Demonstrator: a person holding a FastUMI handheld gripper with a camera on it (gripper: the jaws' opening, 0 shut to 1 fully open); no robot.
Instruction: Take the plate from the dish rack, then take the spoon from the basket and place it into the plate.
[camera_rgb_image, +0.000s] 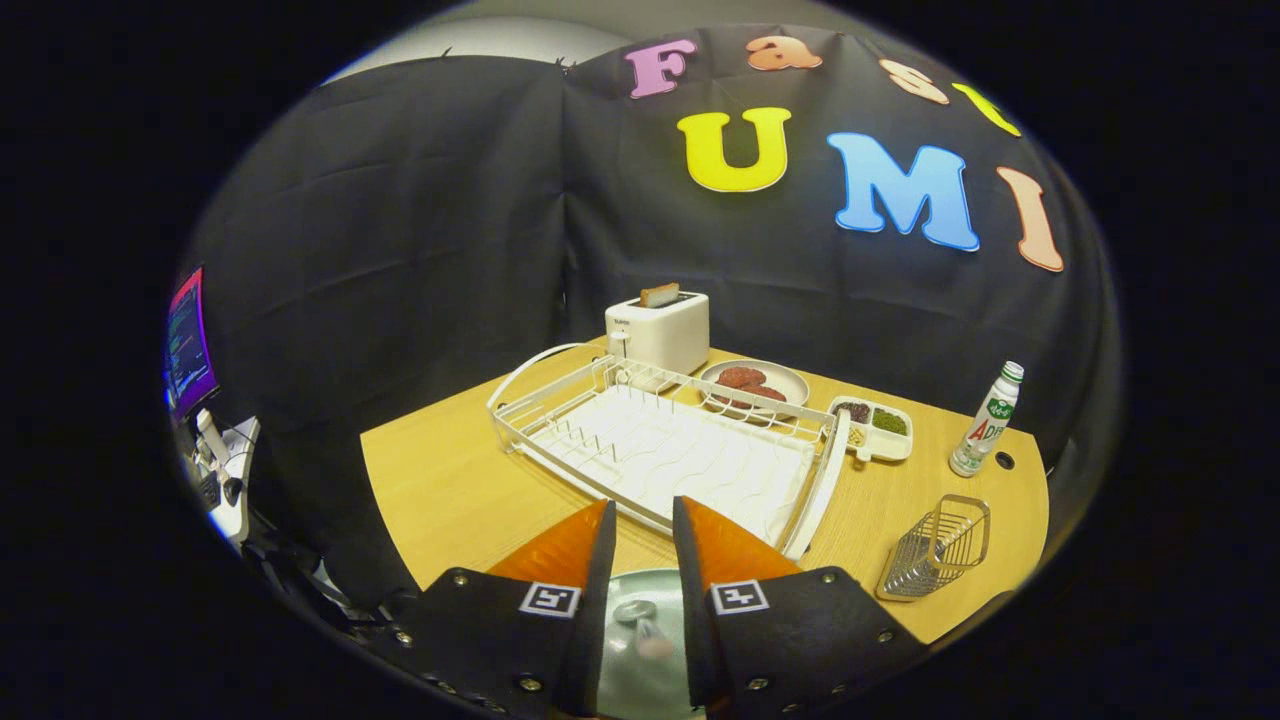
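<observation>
Though the fisheye blurs what lies closest to the lens, the tongs (643, 520) stand spread with a clear gap between the fingers, pinching nothing. Down in that gap, below the tips, lies the plate (640, 655) on the worktop (450, 490), and on it rests what looks like the spoon (640, 620) — small, soft in focus, its bowl toward the tips and its handle apparently running back toward the camera, roughly along the line of the fingers. Just ahead of the tips sits the rack (670, 450), its slots bare; off to the right of the fingers, well apart from the plate, stands the wire basket (935, 548), with nothing visible in it. By that lay of things the task seems all but done: the plate is out of the rack and the spoon is in the plate. What remains, I judge, is only to draw the tongs up and back — straight along the spoon's long axis, so neither finger catches it.
</observation>
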